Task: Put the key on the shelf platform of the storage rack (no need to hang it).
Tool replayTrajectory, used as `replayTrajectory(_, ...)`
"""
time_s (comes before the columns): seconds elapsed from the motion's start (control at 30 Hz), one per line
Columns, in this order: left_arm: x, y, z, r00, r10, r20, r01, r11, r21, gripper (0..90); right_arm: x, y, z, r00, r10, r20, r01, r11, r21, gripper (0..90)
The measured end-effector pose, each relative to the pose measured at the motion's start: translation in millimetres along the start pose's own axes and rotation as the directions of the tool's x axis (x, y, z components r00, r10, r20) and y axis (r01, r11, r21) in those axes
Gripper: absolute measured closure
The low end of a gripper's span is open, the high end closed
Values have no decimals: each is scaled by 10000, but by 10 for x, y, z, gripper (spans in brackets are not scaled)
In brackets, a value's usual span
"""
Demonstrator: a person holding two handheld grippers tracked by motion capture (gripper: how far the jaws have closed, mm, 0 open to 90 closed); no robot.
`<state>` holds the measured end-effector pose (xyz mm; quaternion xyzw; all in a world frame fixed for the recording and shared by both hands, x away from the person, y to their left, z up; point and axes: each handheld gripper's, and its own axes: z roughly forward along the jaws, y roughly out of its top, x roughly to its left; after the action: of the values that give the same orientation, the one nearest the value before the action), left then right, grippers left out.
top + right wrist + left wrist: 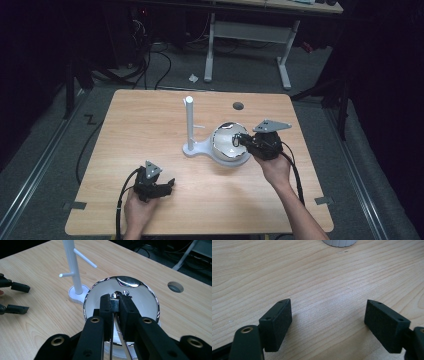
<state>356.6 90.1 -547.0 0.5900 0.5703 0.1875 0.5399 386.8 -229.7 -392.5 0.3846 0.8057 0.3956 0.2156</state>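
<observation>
A white dish with a chrome rim point(226, 148) point(130, 282) sits right of centre on the wooden table, beside a white post stand with side pegs point(190, 125) point(73, 270). My right gripper point(238, 140) point(115, 298) hovers over the dish, shut on a small shiny metal piece point(115, 302); thin metal strands hang below it between the jaws. My left gripper point(169, 186) point(328, 315) point(15, 298) rests low near the front left of the table, open, with bare wood between its pads.
A round cable hole point(238, 106) point(175, 286) lies in the table behind the dish. A white ribbed edge point(339, 242) shows ahead of the left gripper. Beyond the table stand a desk frame point(250, 35) and floor cables point(150, 60).
</observation>
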Motion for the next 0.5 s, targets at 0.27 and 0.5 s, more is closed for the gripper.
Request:
replayTrajectory(0.27, -1, 0, 1, 10000, -31, 3, 31, 10000, -17, 228, -31, 16, 155, 10000, 58, 39, -59, 9996, 262, 819)
replayTrajectory(0.5, 1, 1, 0, 10000, -21, 10, 21, 10000, -6, 228, -41, 26, 275, 10000, 71, 35, -73, 9987, 509, 819)
